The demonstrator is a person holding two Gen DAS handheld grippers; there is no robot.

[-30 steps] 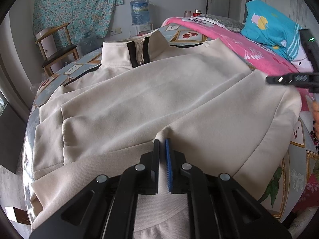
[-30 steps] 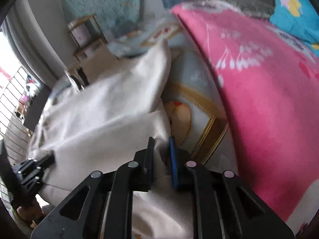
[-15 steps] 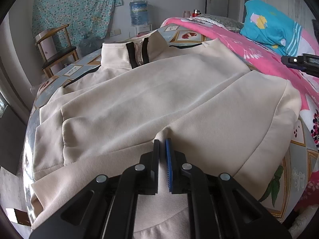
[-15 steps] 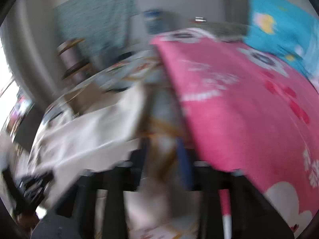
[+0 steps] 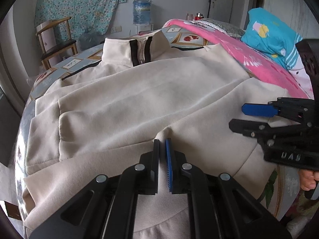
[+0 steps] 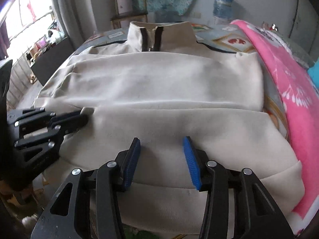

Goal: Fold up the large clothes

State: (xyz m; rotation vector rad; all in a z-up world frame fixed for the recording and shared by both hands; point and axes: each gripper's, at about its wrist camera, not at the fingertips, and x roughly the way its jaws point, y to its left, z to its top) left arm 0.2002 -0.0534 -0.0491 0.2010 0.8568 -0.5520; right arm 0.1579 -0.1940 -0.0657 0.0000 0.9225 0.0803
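Note:
A cream zip-collar jacket [image 5: 139,91] [image 6: 159,83] lies spread on the bed, sleeves folded in across its body. My left gripper [image 5: 161,140] [image 6: 84,115] is shut on a small pucker of the jacket's cloth near the lower left. My right gripper [image 6: 161,139] [image 5: 236,115] hangs just over the jacket's lower right part. Its blue-padded jaws stand apart and are closing, with only flat cloth under the gap and the pads not pressing on it. A person's hand [image 5: 307,179] holds that gripper's handle.
A pink blanket [image 5: 259,63] [image 6: 289,79] and a blue pillow [image 5: 267,31] lie along the right of the bed. A wooden chair [image 5: 55,43] and a water bottle [image 5: 142,12] stand by the far wall. The bed's near edge runs below the jacket's hem.
The right gripper let go of the jacket's right edge, opened, and swung left over the jacket's lower part, coming into the left wrist view. The left gripper kept its grip and place.

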